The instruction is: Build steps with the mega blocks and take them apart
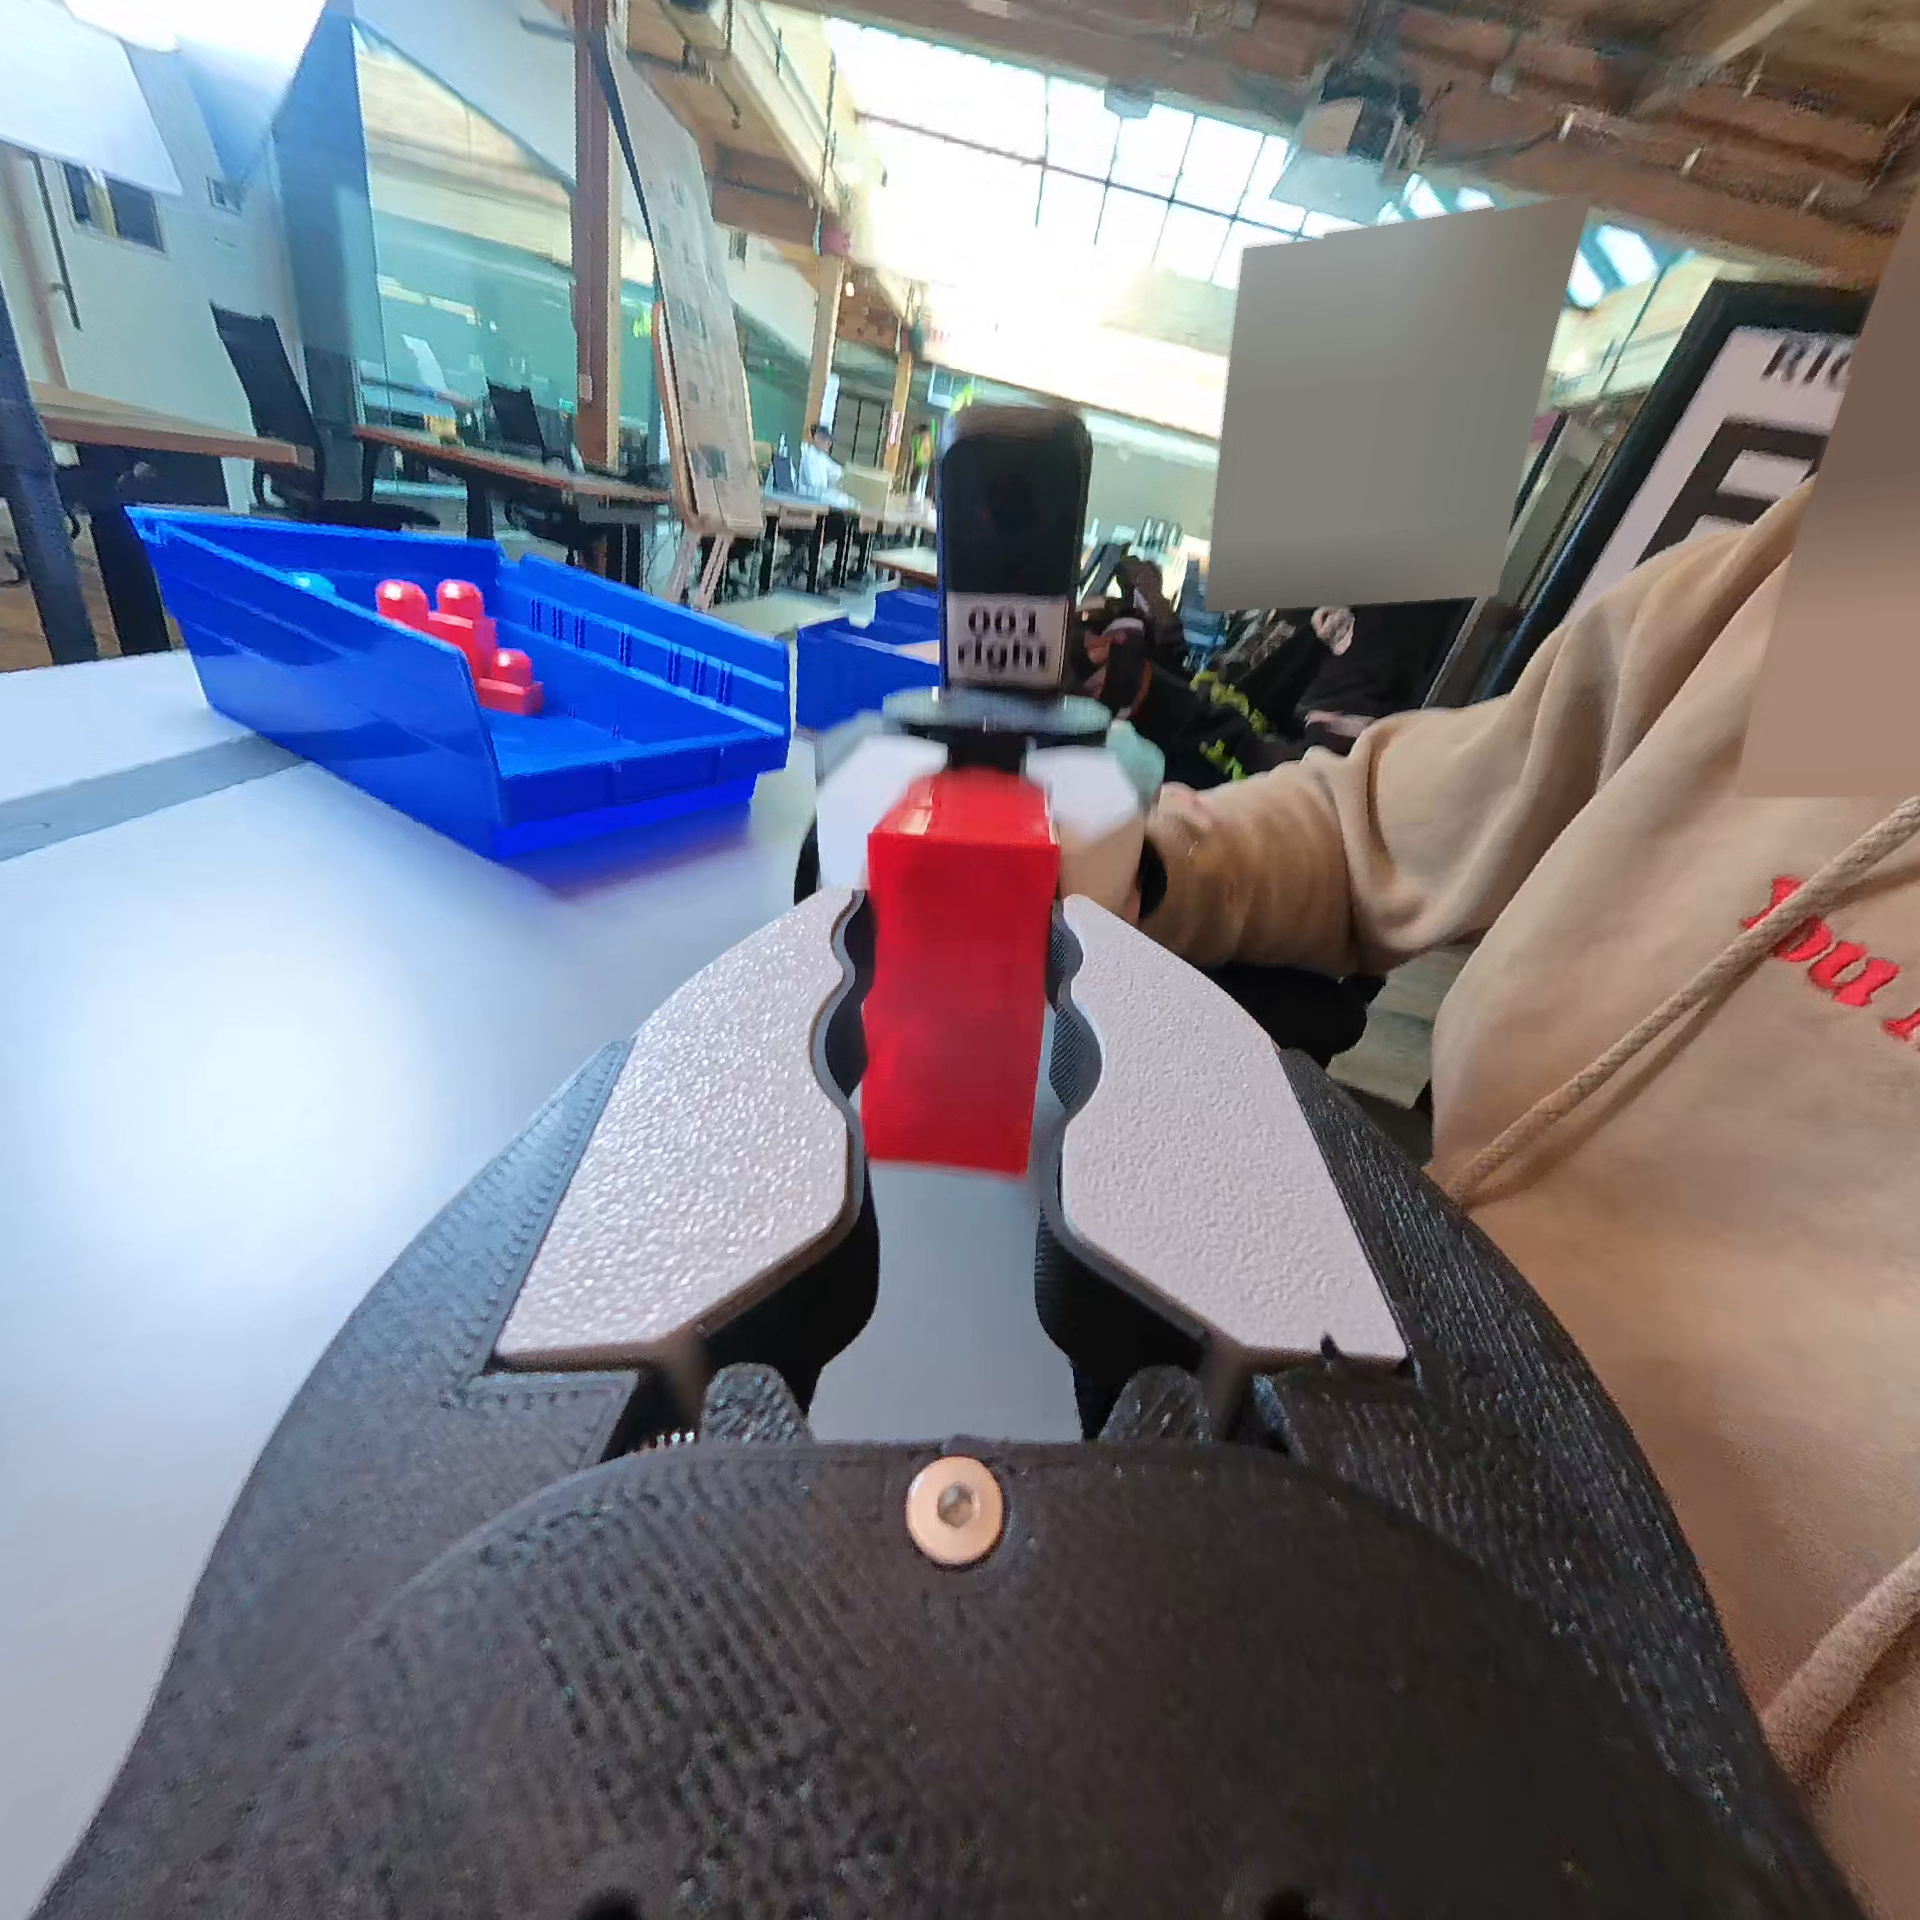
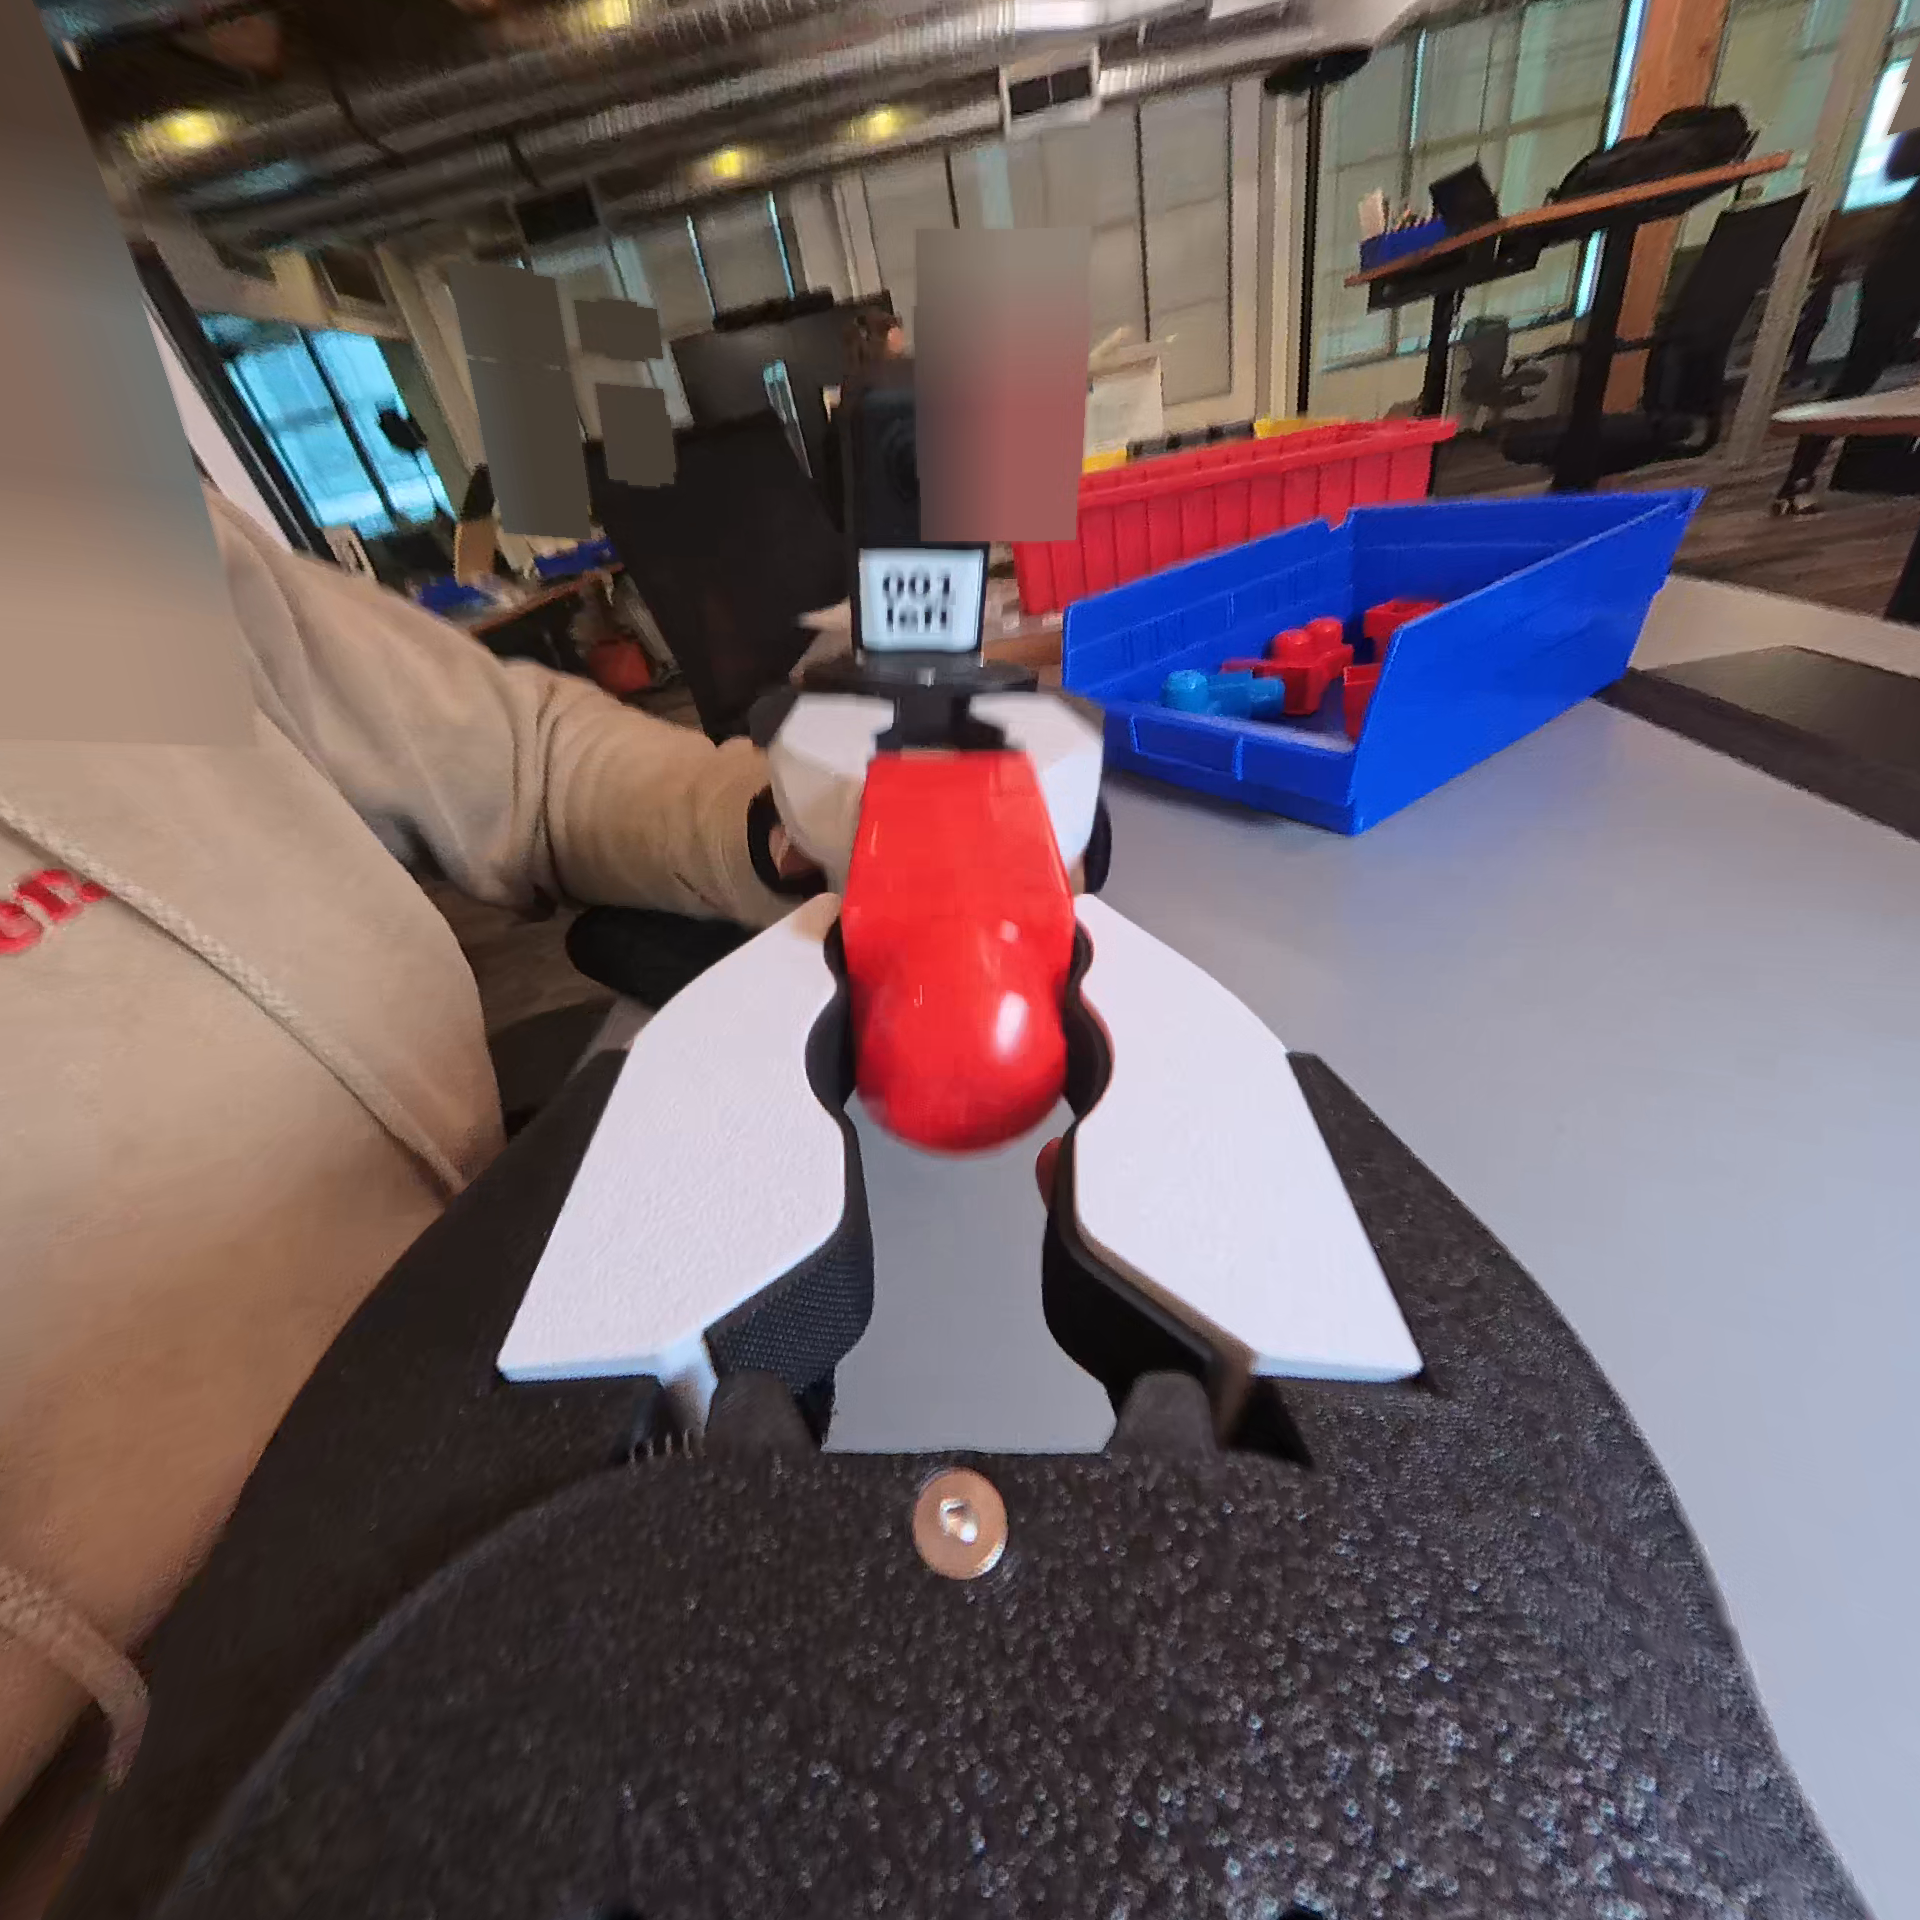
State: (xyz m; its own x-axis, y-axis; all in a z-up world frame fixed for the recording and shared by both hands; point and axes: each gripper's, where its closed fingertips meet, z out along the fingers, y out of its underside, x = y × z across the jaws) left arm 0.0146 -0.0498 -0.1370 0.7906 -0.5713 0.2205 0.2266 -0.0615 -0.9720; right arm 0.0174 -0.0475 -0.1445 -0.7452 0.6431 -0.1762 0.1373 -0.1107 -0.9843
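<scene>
The table [image 1: 260,1039] is a broad, smooth, matte pale-grey slab with a darker grey band running across it. On it sits a blue bin [image 1: 623,748] of glossy moulded plastic, long and open-topped, with ribbed walls and a low cut-down front. Loose blocks [image 2: 1299,660] lie inside: several red and, in the right wrist view, 1 light blue, all with rounded studs. The person's beige hoodie [image 1: 1662,1143] is soft fleece with a twisted cord.

The 2 grippers face each other above the table, well clear of the bin. The left gripper [image 1: 956,997] has a coarse black printed body and grainy pale-grey finger plates with wavy black inner pads; it is clamped on the flat-sided end of a red block stack [image 1: 951,987], glossy and square-edged. The right gripper [image 2: 956,997], with smooth white plates, is clamped on the other end of the same stack, where 1 round shiny stud [image 2: 961,1070] points toward its camera. The stack spans horizontally between both sets of fingers.
</scene>
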